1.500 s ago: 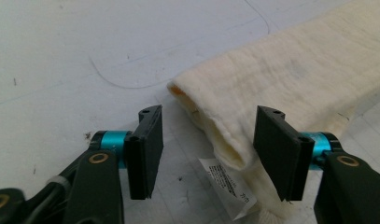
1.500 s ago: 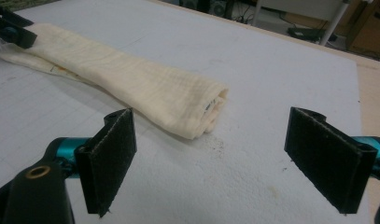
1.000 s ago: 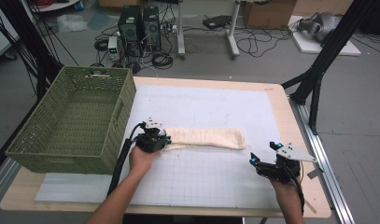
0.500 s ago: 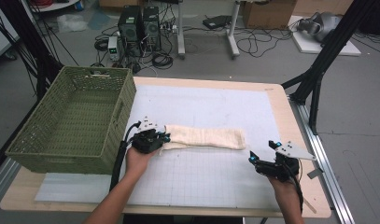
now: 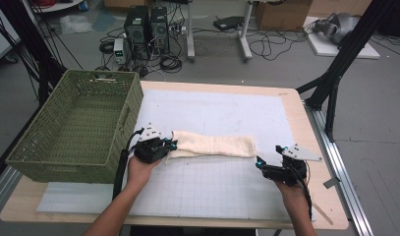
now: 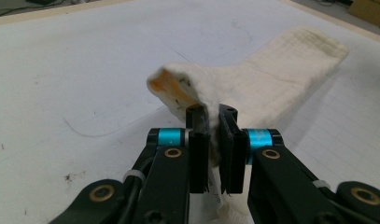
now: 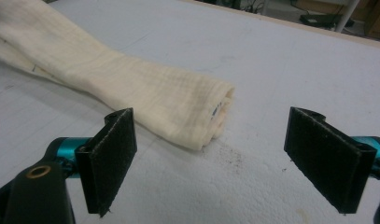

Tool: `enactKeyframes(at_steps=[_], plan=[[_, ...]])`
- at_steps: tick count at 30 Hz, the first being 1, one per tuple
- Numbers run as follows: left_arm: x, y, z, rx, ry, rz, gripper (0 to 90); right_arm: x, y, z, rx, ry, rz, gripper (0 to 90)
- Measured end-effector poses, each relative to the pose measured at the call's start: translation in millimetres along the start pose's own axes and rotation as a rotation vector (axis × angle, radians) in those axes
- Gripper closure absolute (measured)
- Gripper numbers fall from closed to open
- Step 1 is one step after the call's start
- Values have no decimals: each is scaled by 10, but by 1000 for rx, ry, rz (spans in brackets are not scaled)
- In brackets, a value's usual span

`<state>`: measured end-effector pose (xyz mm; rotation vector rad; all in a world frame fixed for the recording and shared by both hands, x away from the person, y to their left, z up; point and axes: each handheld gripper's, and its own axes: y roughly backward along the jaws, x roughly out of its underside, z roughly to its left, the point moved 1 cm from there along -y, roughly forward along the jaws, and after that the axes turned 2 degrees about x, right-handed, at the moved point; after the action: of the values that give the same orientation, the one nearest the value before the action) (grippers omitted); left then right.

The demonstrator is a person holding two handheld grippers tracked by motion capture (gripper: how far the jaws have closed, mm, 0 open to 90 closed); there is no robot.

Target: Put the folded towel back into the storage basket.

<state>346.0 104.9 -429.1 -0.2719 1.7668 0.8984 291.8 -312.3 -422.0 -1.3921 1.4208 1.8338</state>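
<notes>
Item: cream towel (image 5: 214, 145); our left gripper (image 6: 214, 140) is pinching its raised end; our right gripper (image 7: 220, 158) is gaping beside it.

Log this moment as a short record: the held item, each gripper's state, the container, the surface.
item: folded cream towel, lying long across the white mat
left gripper: shut on the towel's left end, that end lifted slightly
right gripper: open, short of the towel's right end, not touching it
container: green woven basket at the table's left edge
</notes>
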Motion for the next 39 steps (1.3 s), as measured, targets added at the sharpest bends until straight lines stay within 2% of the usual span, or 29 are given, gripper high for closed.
enactKeyframes(at_steps=[5,11,16,20,23,24,25,27,28,31,32,34,37,38,39], plan=[[44,17,2,1,2,0,834,-34,-140,-38,0,-18,12,153],[71,41,3,5,8,-4,832,-53,-328,-57,27,-14,45,161],[87,53,9,3,7,3,832,-58,-480,-54,19,-5,61,178],[97,60,15,-2,10,4,832,-48,-621,-32,-15,-26,87,224],[104,57,22,-1,4,16,832,-49,-767,-21,-27,-33,128,287],[105,55,22,-2,4,16,832,-49,-767,-21,-27,-33,128,287],[106,55,24,-2,3,16,831,-54,-832,-17,-35,-41,167,374],[109,55,28,1,2,20,831,-61,-860,-16,-35,-33,181,396],[112,53,30,2,0,24,831,-75,-900,-6,-33,-33,203,446],[120,52,34,1,-8,35,831,-90,-928,-5,-34,-40,205,482],[121,53,36,1,-11,38,831,-105,-963,-9,-37,-61,214,531],[122,54,38,1,-18,44,831,-112,-984,-20,-47,-78,216,570],[129,49,39,2,-28,56,831,-116,-990,-20,-48,-84,220,598],[132,45,37,4,-28,59,831,-115,-990,-23,-56,-85,219,660],[136,43,36,3,-31,64,831,-115,-990,-23,-56,-85,219,660]])
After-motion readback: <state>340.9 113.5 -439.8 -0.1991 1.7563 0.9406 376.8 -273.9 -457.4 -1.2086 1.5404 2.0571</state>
